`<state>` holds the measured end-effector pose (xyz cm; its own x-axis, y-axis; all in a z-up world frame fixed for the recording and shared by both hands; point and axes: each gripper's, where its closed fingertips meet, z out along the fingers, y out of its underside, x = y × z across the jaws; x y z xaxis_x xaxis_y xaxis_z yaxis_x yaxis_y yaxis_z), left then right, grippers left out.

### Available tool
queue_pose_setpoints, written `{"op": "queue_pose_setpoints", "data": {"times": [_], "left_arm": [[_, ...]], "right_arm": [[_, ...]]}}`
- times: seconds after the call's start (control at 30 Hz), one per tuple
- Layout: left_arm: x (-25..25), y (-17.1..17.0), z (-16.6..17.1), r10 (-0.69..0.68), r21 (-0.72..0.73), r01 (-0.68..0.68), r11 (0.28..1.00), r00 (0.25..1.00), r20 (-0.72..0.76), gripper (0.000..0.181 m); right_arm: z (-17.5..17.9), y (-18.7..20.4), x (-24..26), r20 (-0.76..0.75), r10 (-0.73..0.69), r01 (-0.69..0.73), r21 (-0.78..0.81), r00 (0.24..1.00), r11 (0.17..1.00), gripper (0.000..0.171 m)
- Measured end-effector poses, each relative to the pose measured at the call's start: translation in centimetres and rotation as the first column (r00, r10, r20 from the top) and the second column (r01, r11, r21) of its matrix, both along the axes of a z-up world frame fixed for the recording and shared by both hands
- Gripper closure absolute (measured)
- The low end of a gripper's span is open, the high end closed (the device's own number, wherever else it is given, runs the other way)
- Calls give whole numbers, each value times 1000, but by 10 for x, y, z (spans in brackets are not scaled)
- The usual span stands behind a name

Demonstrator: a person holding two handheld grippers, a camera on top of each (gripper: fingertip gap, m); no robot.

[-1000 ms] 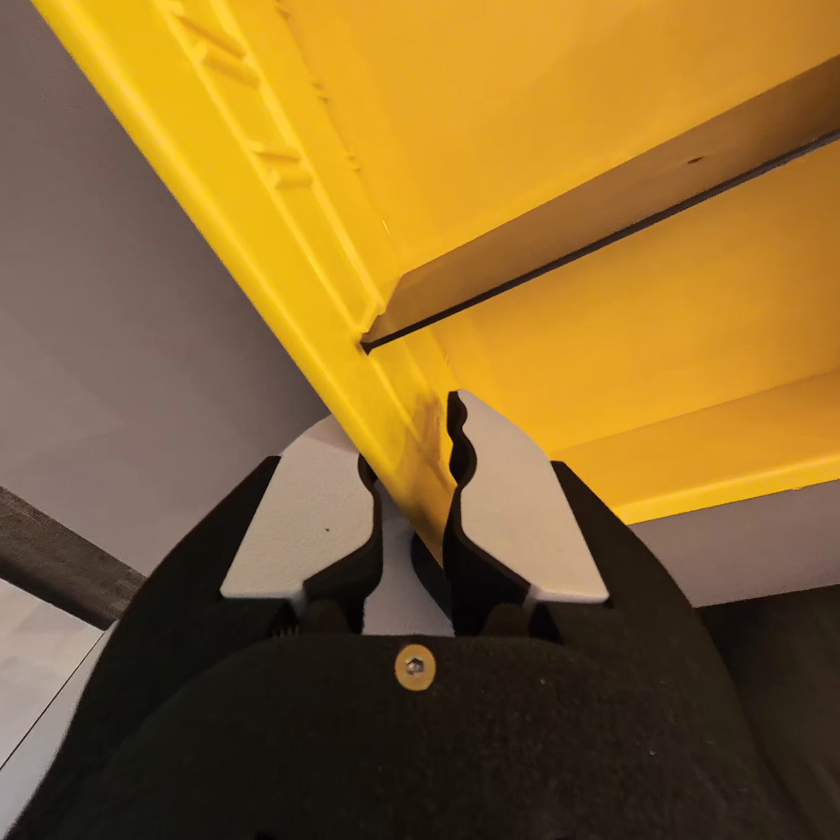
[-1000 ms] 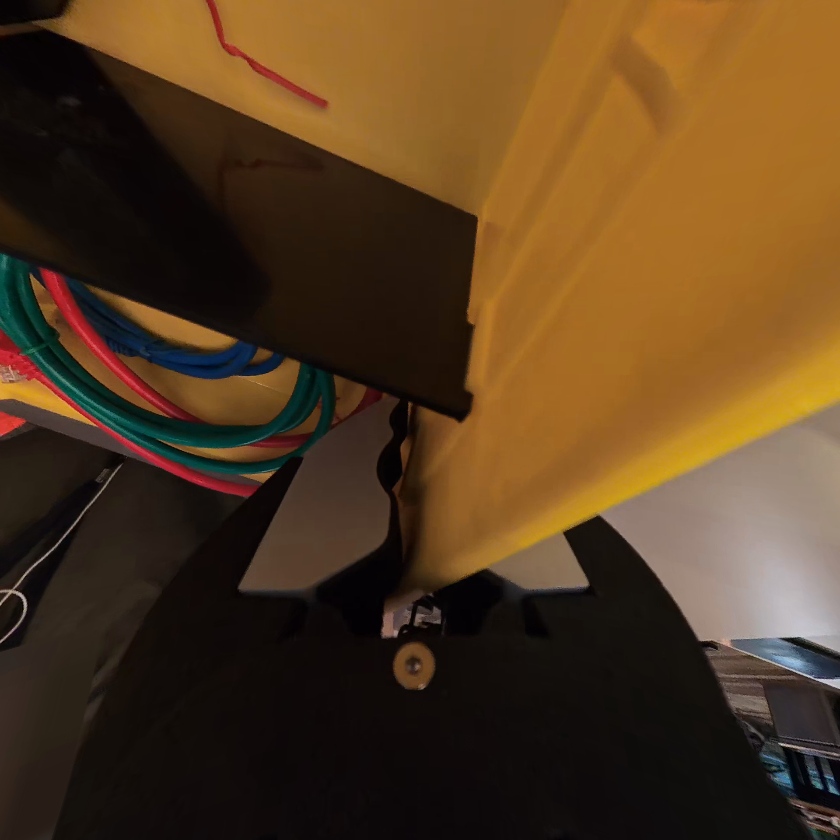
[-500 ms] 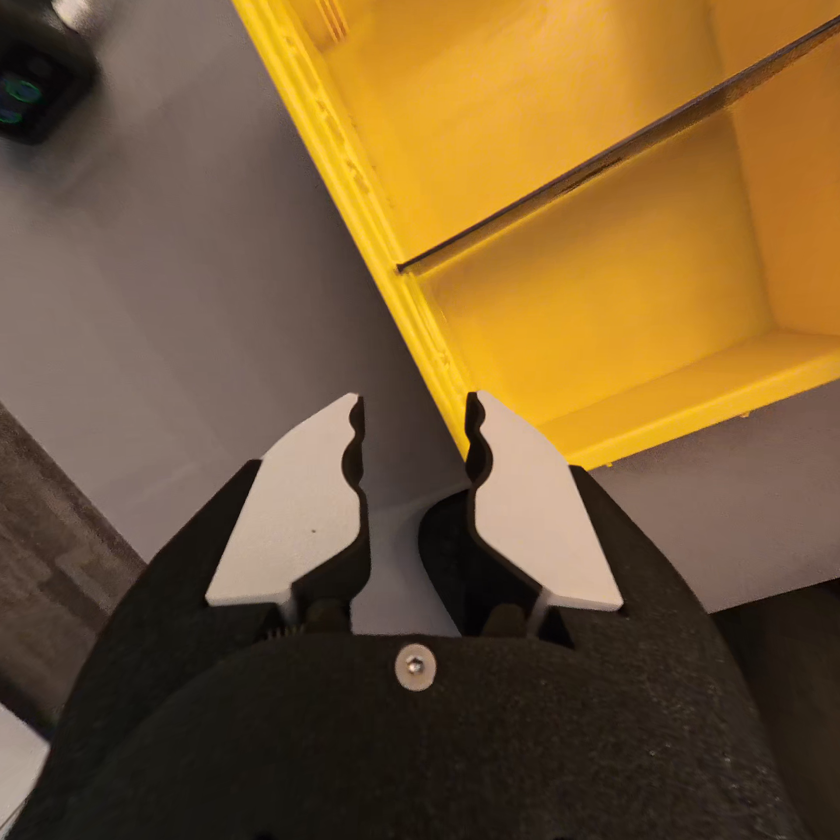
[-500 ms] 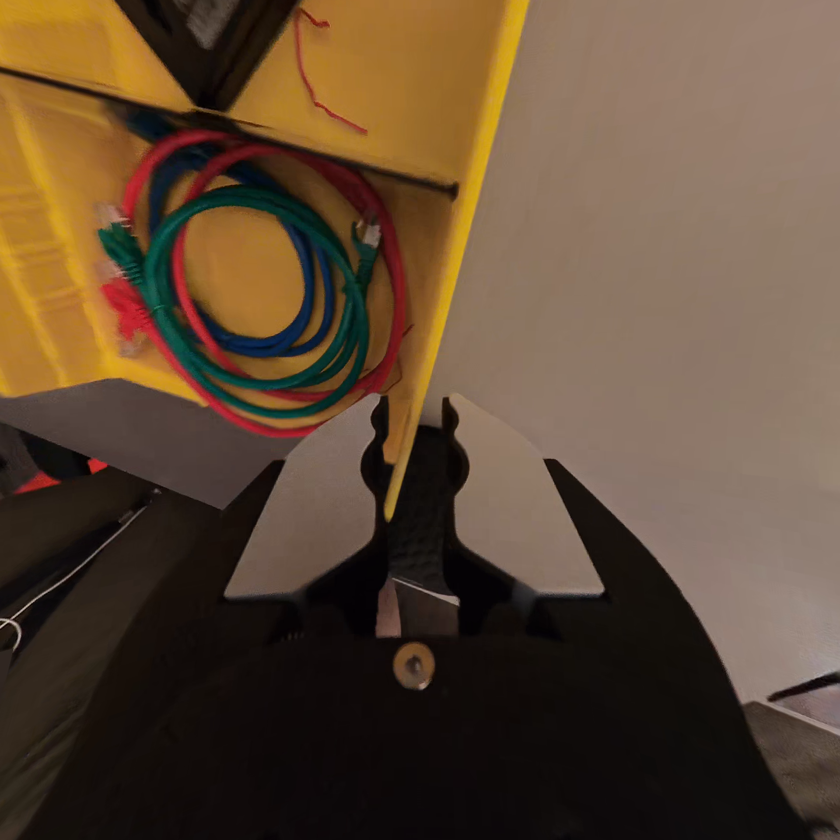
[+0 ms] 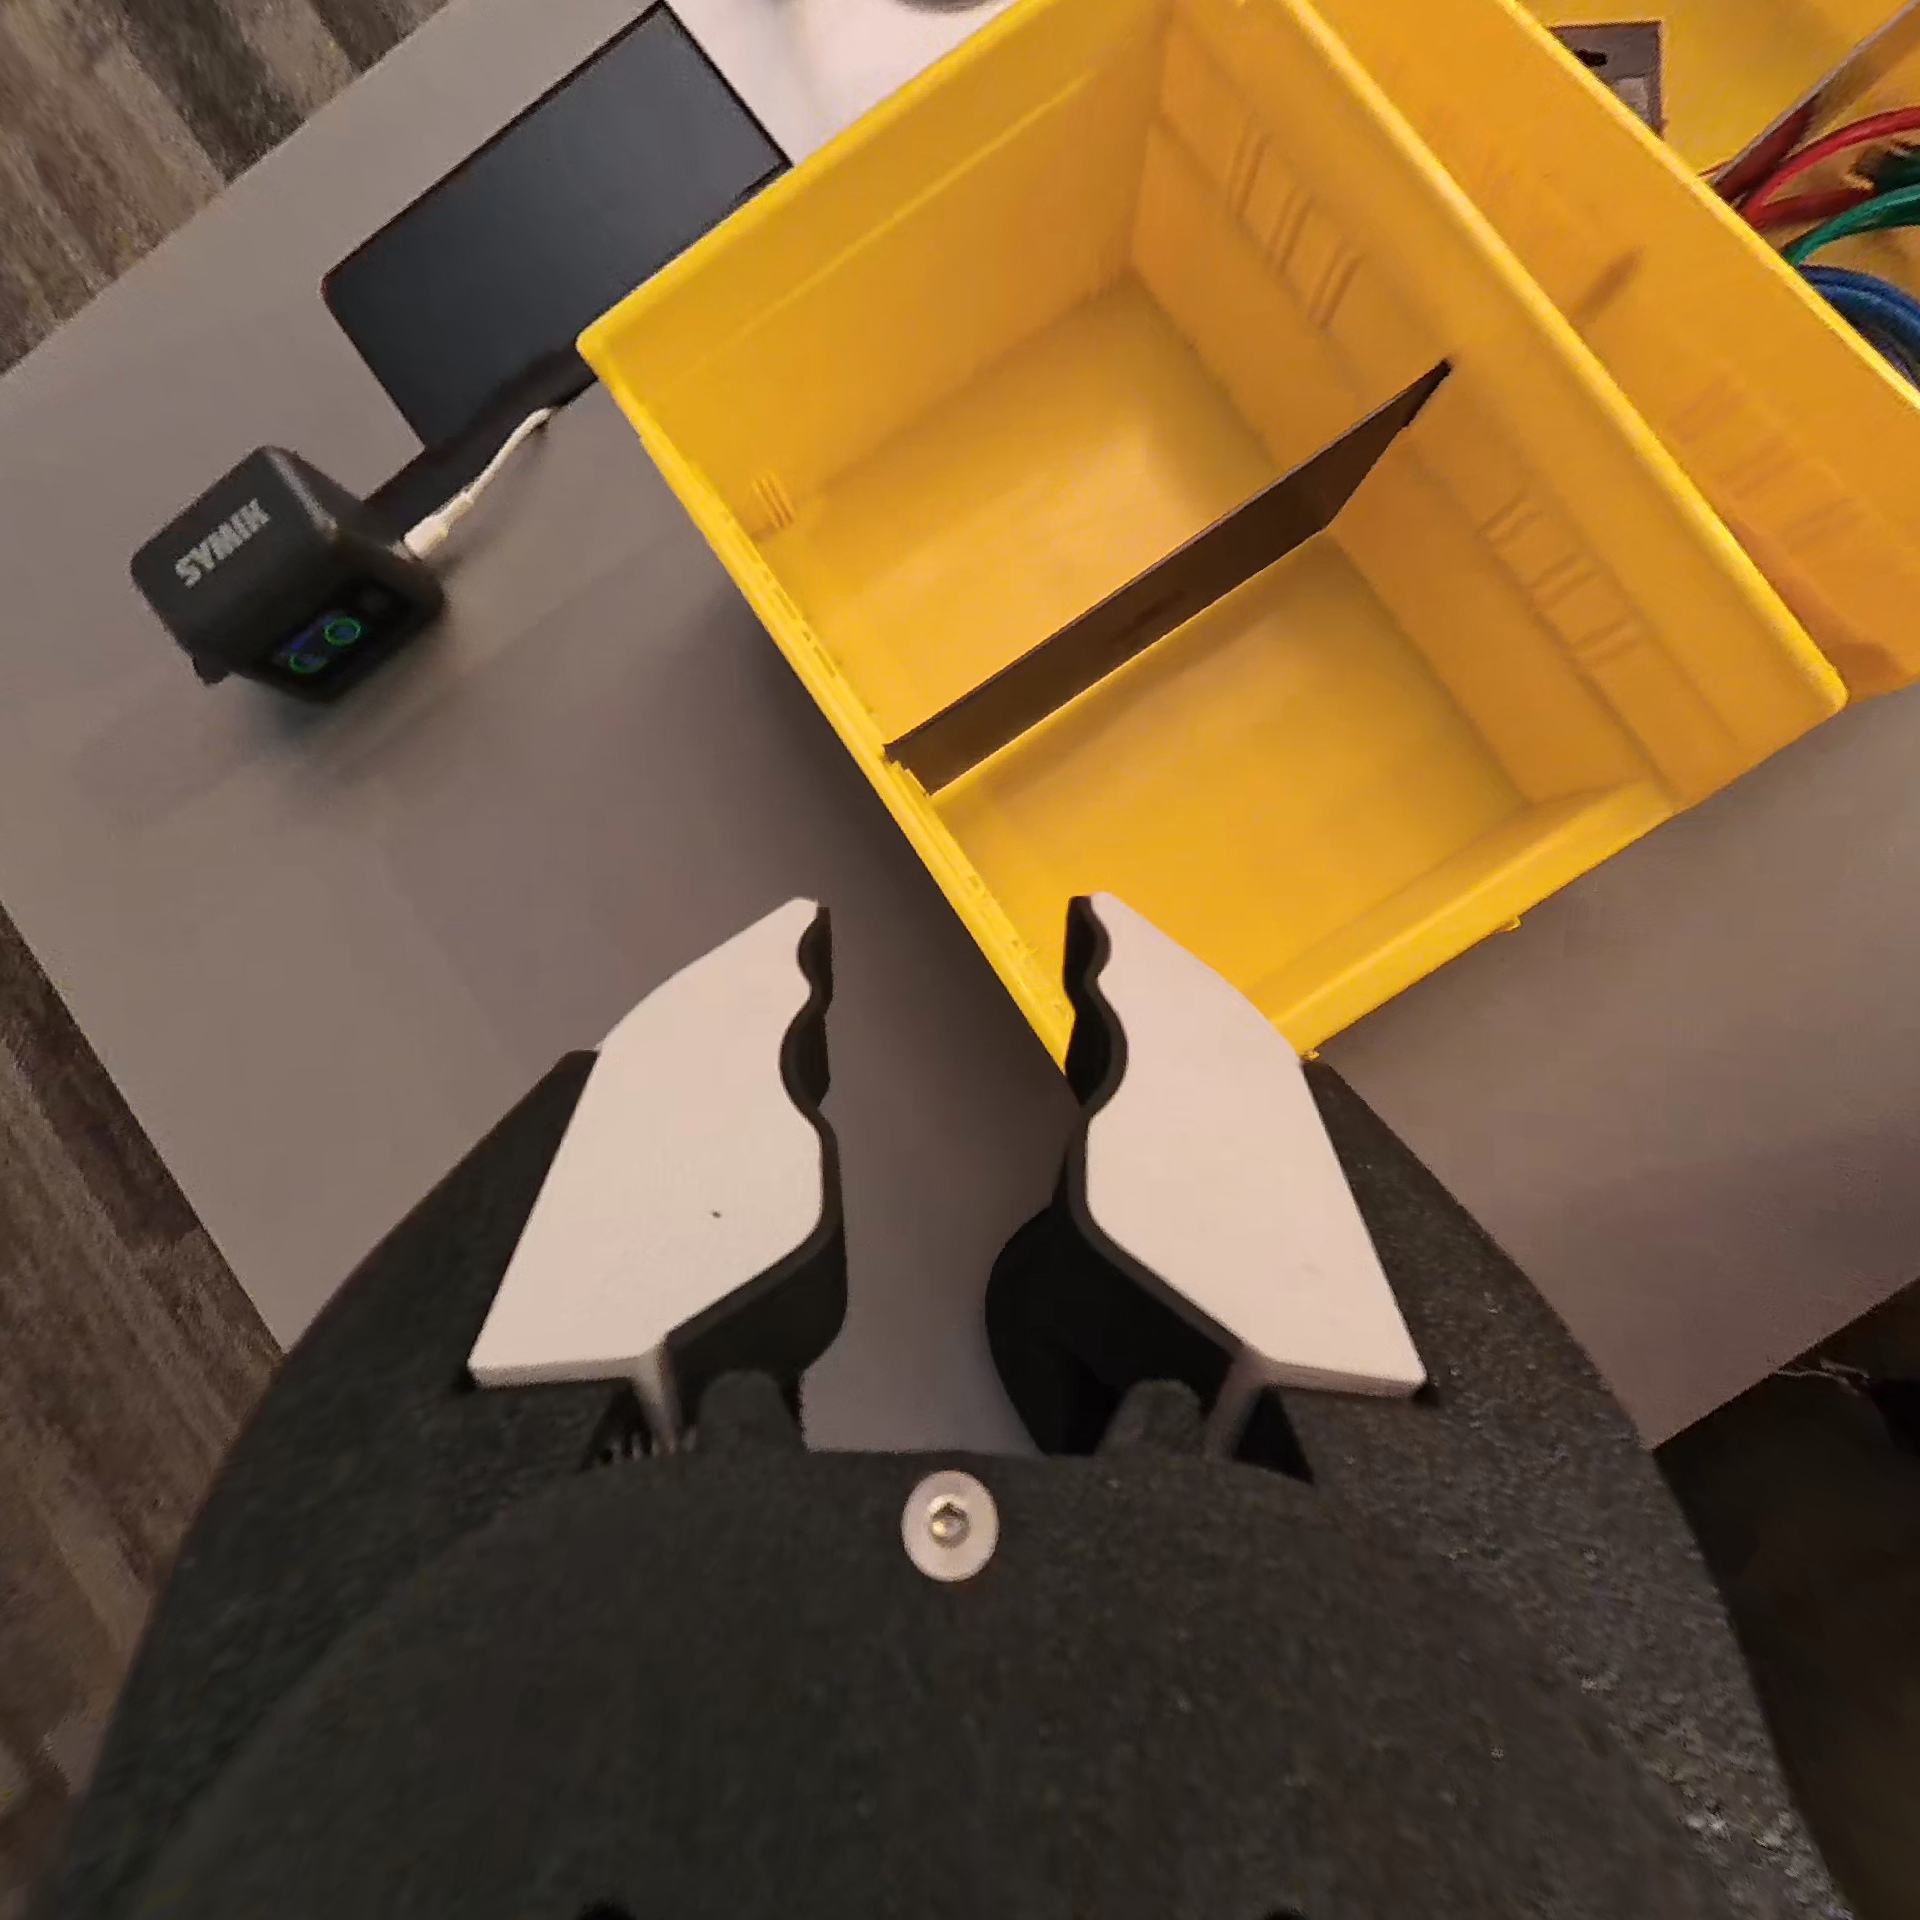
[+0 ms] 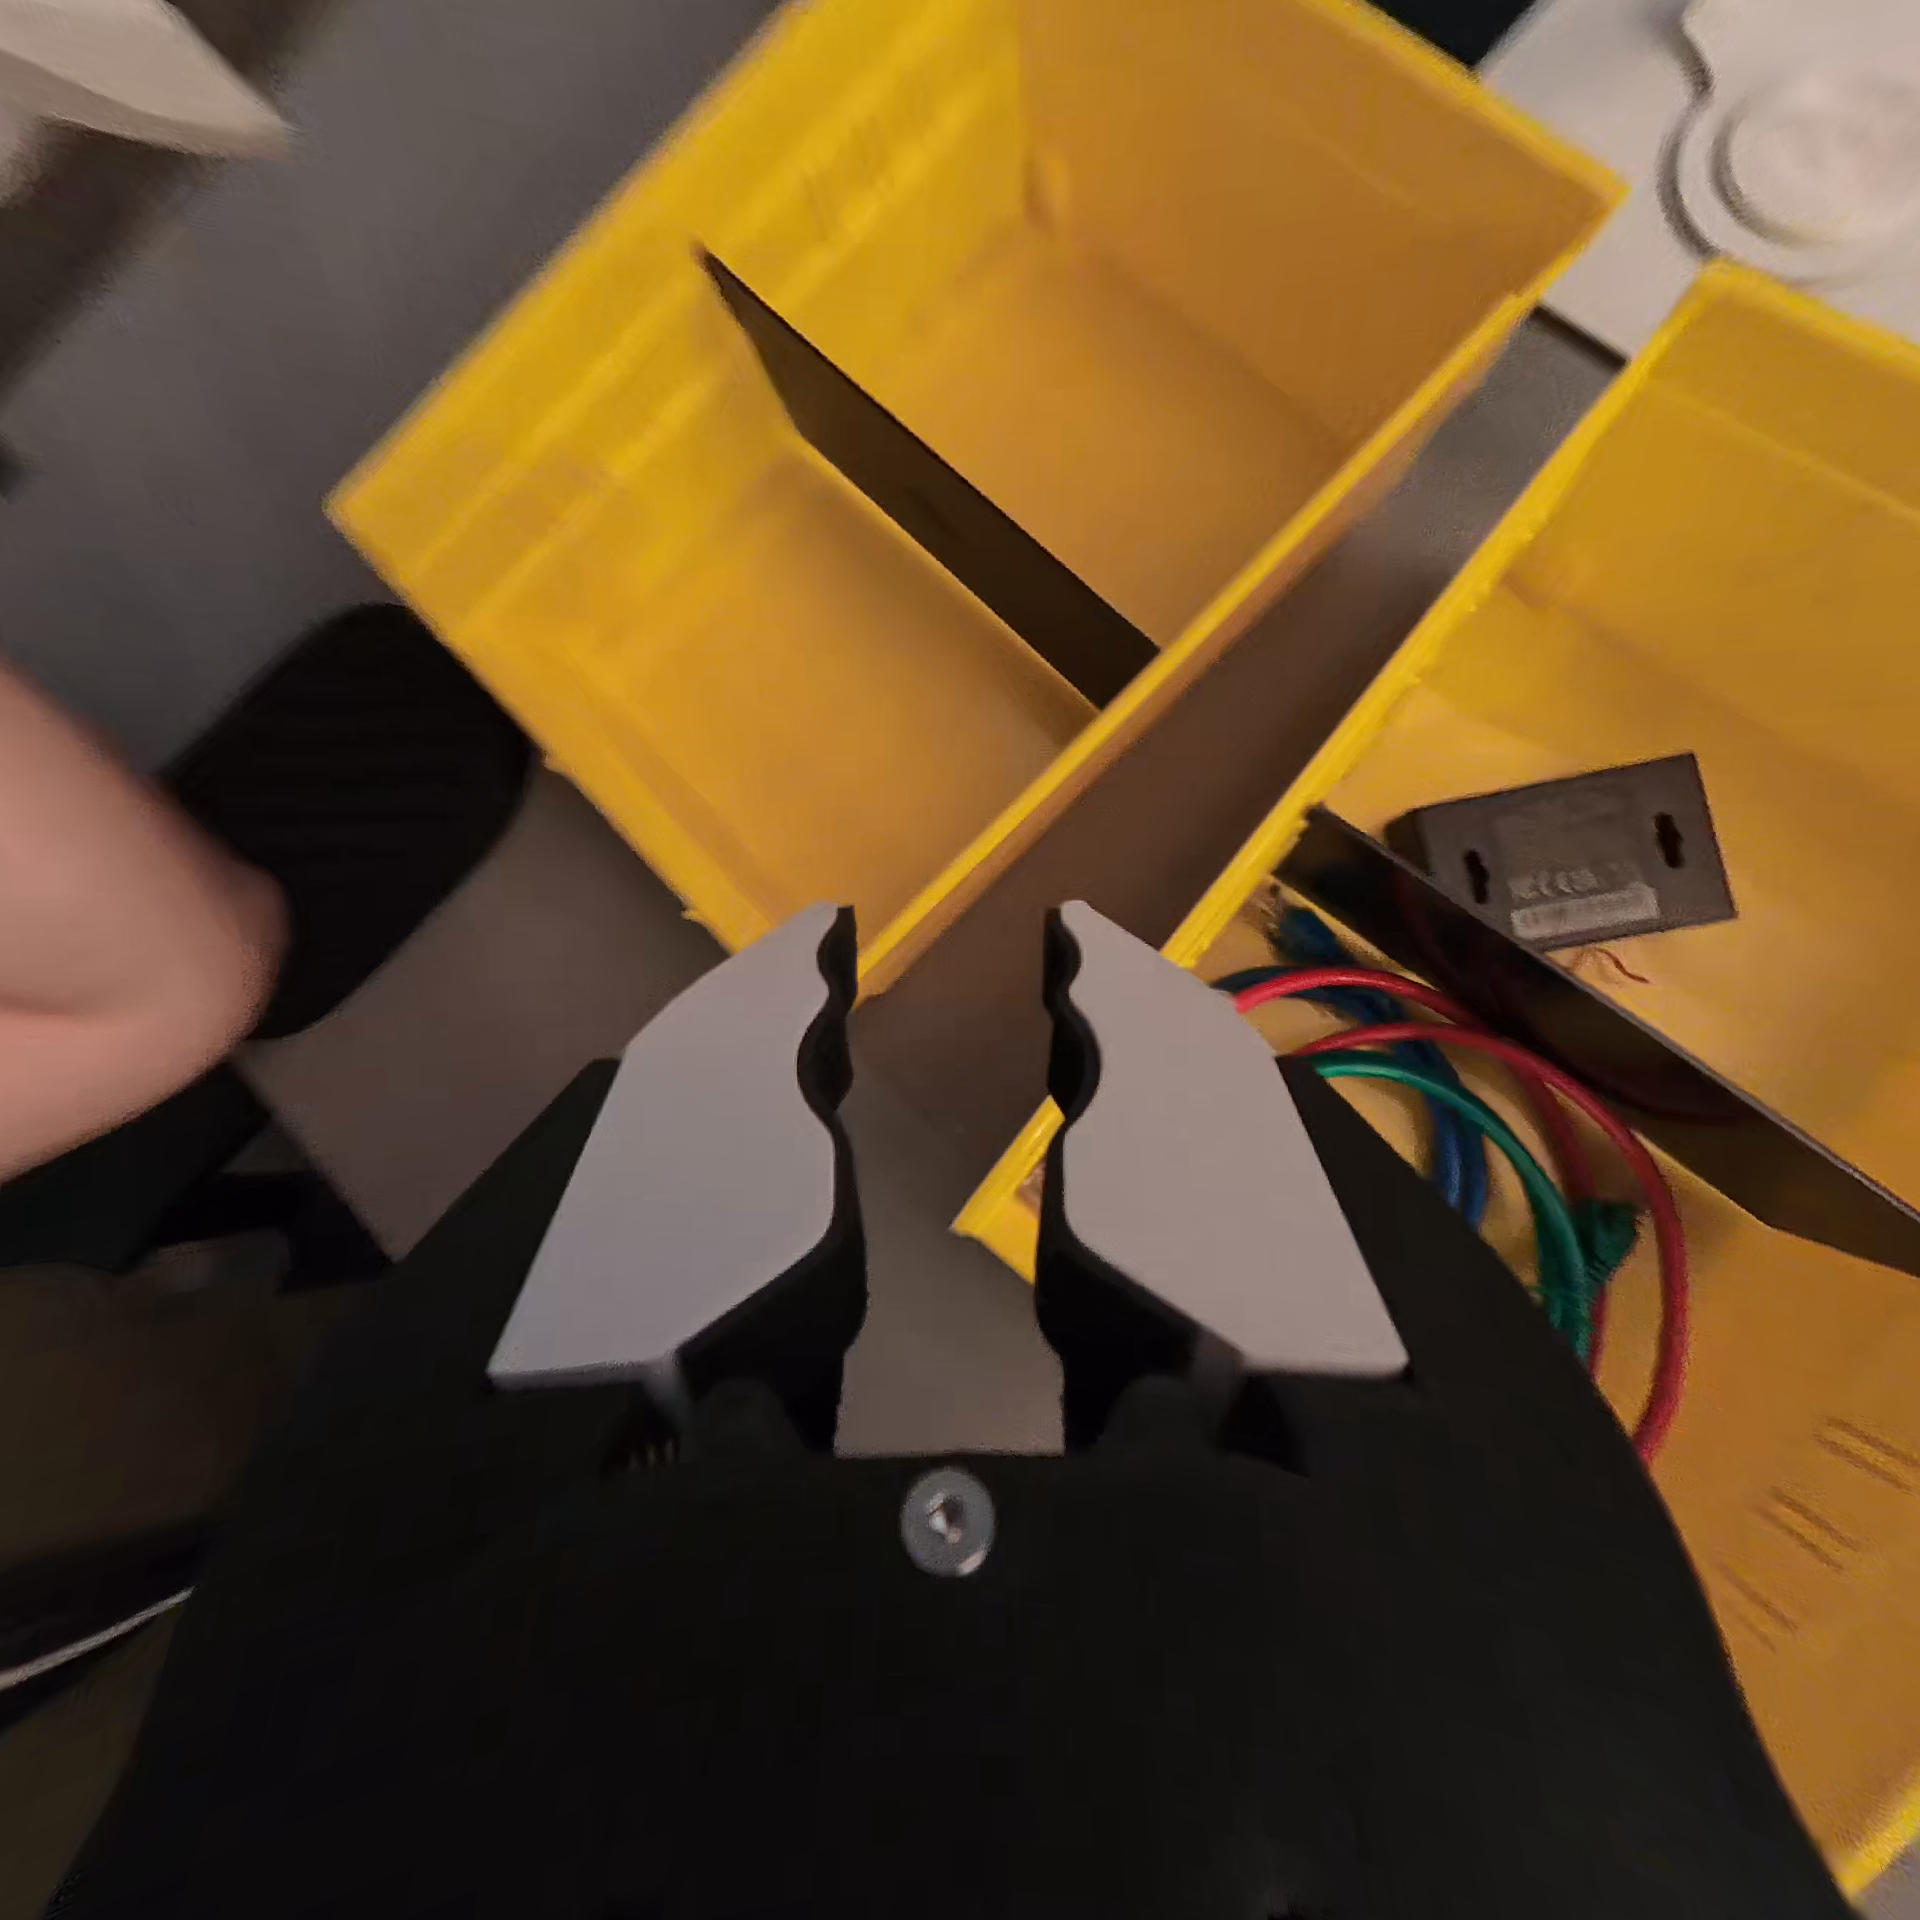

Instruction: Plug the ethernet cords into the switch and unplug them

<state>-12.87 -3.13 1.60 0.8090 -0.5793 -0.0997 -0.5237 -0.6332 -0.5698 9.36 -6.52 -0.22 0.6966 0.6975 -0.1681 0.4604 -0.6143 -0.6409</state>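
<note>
Two yellow bins stand side by side on a grey table. The left bin (image 5: 1195, 540) holds nothing and has a black divider (image 5: 1174, 592). It also shows in the right wrist view (image 6: 935, 499). The right bin (image 6: 1683, 1039) holds the dark grey switch (image 6: 1569, 852) upside down in its far part, and coiled red, green and blue ethernet cords (image 6: 1507, 1132) in its near part. The cords show at the left wrist view's top right corner (image 5: 1849, 218). My left gripper (image 5: 948, 925) is open and empty above the left bin's near corner. My right gripper (image 6: 948, 925) is open and empty above the gap between the bins.
A small black device (image 5: 286, 577) with a white cable and a dark flat slab (image 5: 551, 270) lie on the grey table (image 5: 416, 883) left of the bins. A blurred hand (image 6: 114, 935) and a black object (image 6: 353, 810) show at the right wrist view's left. A clear round item (image 6: 1808, 156) sits behind. Across from one pair of fingers to the other is roughly 25 cm. My left gripper's tips are some 30 cm from the small black device (image 5: 286, 577).
Both grippers let go of the bin walls, opened, and pulled back and up. The bins now rest on the table and show from above.
</note>
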Motion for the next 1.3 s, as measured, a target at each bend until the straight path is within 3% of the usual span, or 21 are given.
{"op": "queue_pose_setpoints", "data": {"times": [0.27, 0.37, 0.47, 0.53, 0.7, 0.87, 1.03, 1.3], "left_arm": [[-6, -4, 7, -44, 38, 41, 998, 996, 72, 139], [-8, -6, 11, -64, 54, 58, 997, 993, 103, 139], [3, -12, 16, -154, 80, 143, 986, 976, 155, 140], [1, -9, 18, -143, 93, 130, 987, 978, 149, 141], [-5, -9, 16, -130, 90, 118, 989, 982, 140, 141], [-11, -9, 20, -113, 105, 97, 990, 981, 157, 142], [-14, -11, 18, -108, 100, 93, 991, 982, 152, 142], [-12, -7, 14, -102, 85, 92, 992, 987, 127, 143]], "right_arm": [[-53, 44, -25, 243, -175, 217, -160, 954, 963, 136], [-79, 48, -15, 400, -216, 312, -193, 891, 930, 137], [-92, 50, -30, 391, -232, 346, -250, 891, 904, 137], [-95, 58, -28, 451, -247, 365, -196, 858, 910, 142], [-96, 70, -37, 434, -339, 449, -178, 834, 876, 141], [-98, 78, -40, 473, -341, 427, -86, 813, 900, 152], [-104, 77, -37, 424, -375, 479, -171, 825, 861, 144], [-142, 60, -46, 477, -248, 448, -367, 843, 816, 144]]}}
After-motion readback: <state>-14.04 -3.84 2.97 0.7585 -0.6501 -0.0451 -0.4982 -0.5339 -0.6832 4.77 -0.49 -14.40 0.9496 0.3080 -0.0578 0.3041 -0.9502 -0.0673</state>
